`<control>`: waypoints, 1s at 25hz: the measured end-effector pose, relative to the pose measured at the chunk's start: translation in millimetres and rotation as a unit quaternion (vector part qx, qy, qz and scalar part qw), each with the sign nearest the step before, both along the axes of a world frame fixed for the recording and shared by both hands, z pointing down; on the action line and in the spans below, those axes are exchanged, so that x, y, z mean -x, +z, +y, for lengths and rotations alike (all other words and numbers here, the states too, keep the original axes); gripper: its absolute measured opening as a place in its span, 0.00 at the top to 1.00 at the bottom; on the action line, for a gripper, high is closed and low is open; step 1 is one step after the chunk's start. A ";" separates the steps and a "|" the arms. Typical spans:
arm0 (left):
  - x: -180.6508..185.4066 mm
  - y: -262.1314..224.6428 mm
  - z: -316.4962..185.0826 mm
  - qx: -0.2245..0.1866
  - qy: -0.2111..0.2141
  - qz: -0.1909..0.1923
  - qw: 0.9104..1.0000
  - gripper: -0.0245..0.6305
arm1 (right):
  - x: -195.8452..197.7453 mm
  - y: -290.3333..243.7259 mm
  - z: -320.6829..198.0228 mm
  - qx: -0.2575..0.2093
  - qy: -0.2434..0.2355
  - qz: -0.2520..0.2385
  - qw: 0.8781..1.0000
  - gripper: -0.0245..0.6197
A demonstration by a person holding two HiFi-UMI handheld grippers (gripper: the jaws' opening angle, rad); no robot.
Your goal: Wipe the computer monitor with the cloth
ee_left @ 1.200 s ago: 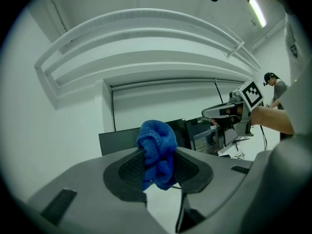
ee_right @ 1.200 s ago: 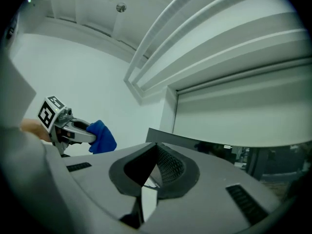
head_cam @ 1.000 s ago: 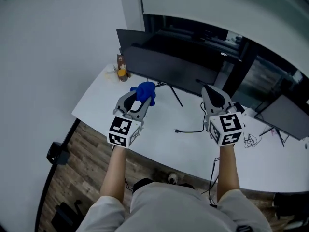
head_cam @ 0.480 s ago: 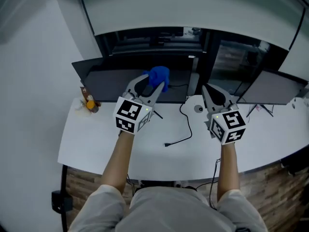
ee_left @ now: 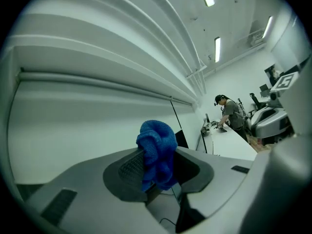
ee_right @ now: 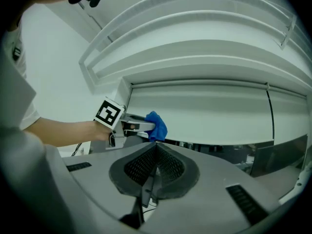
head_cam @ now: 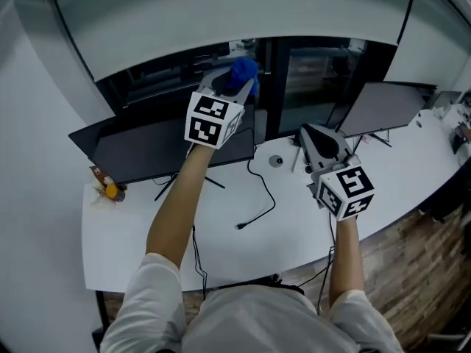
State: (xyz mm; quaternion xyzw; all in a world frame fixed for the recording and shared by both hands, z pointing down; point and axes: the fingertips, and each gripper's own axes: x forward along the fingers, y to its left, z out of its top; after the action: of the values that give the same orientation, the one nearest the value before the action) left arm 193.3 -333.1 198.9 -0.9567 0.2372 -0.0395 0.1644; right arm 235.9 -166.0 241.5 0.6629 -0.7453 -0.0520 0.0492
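Observation:
My left gripper (head_cam: 239, 81) is raised high, above the top edge of the wide dark monitor (head_cam: 147, 149), and is shut on a bunched blue cloth (head_cam: 243, 69). The cloth (ee_left: 157, 152) sticks up from between the jaws in the left gripper view, and the cloth (ee_right: 157, 126) also shows at the left gripper's tip in the right gripper view. My right gripper (head_cam: 318, 137) hovers low over the white desk (head_cam: 221, 234), to the right of that monitor, shut with nothing in it (ee_right: 155, 156). A second monitor (head_cam: 383, 107) stands at the right.
A black cable (head_cam: 257, 197) trails loose across the desk between my arms. A small orange item (head_cam: 110, 191) sits at the desk's left end by the monitor stand. A person (ee_left: 231, 115) works at a far desk. Wood floor (head_cam: 412, 271) lies at the right.
My left gripper has lifted with the blue cloth from beside the monitor's lower part to above its top edge. The head view has swung right. The right gripper stays low and shut.

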 end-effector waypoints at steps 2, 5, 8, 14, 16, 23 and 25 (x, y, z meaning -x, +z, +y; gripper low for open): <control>-14.5 8.1 -10.8 0.018 -0.012 -0.016 1.000 0.73 | -1.4 2.0 -0.8 0.012 0.001 -0.007 1.000 0.94; -24.4 15.5 -19.8 0.025 -0.029 -0.030 0.999 0.73 | -9.7 6.0 -5.6 0.025 0.008 -0.022 0.999 0.94; -21.1 25.9 -26.0 0.022 -0.045 -0.049 0.998 0.73 | -16.5 9.3 -11.7 0.024 0.019 -0.028 0.999 0.94; 11.0 43.9 -39.5 0.034 -0.075 -0.050 0.995 0.73 | -6.7 11.7 -33.3 0.022 0.004 -0.033 0.999 0.94; 25.4 47.5 -43.8 0.035 -0.087 -0.046 0.994 0.73 | 2.6 11.2 -41.7 0.021 -0.007 -0.028 0.999 0.94; 81.0 48.9 -60.7 0.036 -0.123 -0.039 0.991 0.73 | 45.4 9.6 -70.4 0.022 -0.038 -0.014 0.999 0.94; 100.7 49.3 -66.4 0.038 -0.133 -0.035 0.990 0.73 | 59.8 9.3 -78.7 0.024 -0.047 -0.010 0.999 0.94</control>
State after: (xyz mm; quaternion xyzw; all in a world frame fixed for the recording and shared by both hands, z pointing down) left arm 92.6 -399.4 248.2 -0.9203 0.3546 -0.1035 0.1293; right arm 176.1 -244.7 250.8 0.6263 -0.7771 -0.0295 0.0552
